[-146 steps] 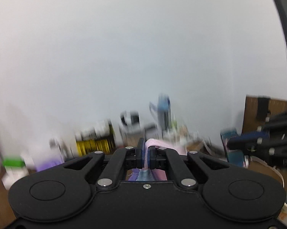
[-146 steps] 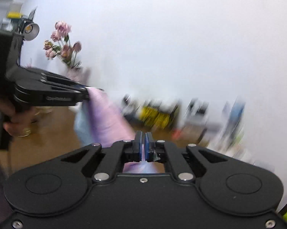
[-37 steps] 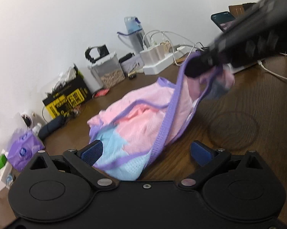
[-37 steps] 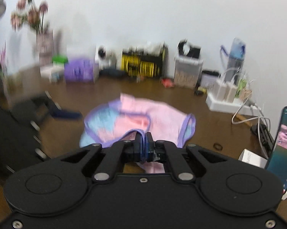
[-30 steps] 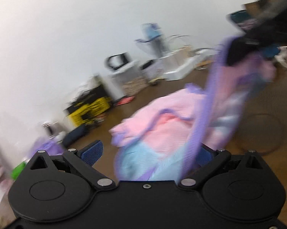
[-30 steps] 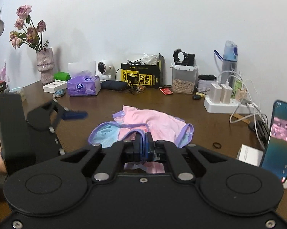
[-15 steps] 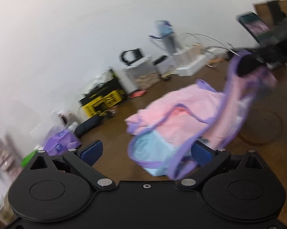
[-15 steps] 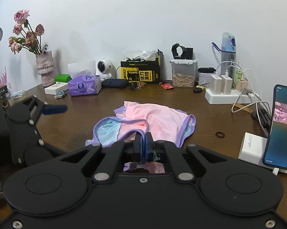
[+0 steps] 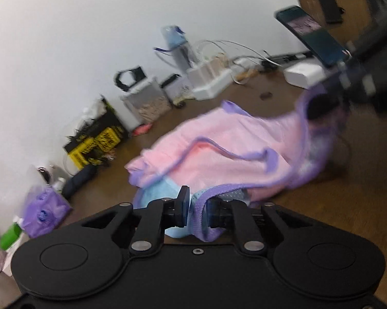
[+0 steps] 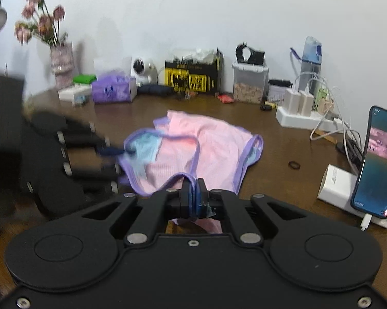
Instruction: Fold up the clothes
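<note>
I am looking along both tools at a pink garment (image 10: 206, 149) with purple trim and a pale blue panel, lying crumpled in the middle of the brown table (image 10: 283, 180). My left tool (image 9: 196, 212) is closing its jaws on the purple-edged hem at the blue end, and the fabric is sitting between the blue pads (image 9: 184, 206). Whether they are pressing it yet, I cannot quite tell. My right tool (image 10: 194, 200) is clenched on the near pink edge, the cloth bunching up through the pads and hanging below them. In the left view that right tool (image 9: 329, 103) is showing blurred, with the hem draping from it. A phone (image 10: 376, 162) is standing upright at the right, and a purple tissue box (image 10: 113, 88) is sitting by the wall.
</note>
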Available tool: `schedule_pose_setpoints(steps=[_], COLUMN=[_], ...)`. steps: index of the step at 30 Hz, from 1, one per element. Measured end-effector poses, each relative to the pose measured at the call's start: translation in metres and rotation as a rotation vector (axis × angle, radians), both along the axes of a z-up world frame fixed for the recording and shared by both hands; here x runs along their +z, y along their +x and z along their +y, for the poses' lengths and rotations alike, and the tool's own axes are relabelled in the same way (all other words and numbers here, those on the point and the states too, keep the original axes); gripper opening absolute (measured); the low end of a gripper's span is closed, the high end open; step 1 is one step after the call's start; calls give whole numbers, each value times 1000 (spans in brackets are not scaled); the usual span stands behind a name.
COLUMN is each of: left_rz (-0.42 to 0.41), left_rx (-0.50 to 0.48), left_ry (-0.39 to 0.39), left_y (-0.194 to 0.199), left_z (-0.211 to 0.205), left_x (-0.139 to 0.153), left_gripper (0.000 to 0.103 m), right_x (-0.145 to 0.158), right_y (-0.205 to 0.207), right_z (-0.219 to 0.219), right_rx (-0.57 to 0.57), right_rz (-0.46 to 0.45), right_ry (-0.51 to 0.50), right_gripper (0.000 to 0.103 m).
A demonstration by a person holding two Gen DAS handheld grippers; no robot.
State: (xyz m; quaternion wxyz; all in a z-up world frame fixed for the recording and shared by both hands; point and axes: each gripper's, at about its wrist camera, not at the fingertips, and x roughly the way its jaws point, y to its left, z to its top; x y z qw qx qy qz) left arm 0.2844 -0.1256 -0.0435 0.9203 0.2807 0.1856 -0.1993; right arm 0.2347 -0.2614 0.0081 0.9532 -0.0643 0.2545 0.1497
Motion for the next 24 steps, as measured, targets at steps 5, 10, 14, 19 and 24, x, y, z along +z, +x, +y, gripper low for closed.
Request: schedule_pose_setpoints(steps=[5, 10, 14, 19, 24], left_rz=[25, 22, 39, -27, -66], left_rx=[79, 145, 153, 171, 185], left_ry=[-65, -119, -146, -174, -234], left_y=[7, 5, 5, -3, -18], left_z=[8, 10, 10, 9, 24], left_x=[17, 34, 47, 70, 90], left_gripper=[12, 12, 12, 11, 8], right_x=[-13, -20, -27, -33, -1], right_y=[-4, 2, 10, 14, -2], right_z=[13, 27, 44, 44, 25], right_rx=[6, -3, 11, -51, -102], right_rz=[2, 28, 40, 34, -92], right_ry=[-96, -82, -103, -100, -61], right_gripper=[41, 55, 54, 7, 7])
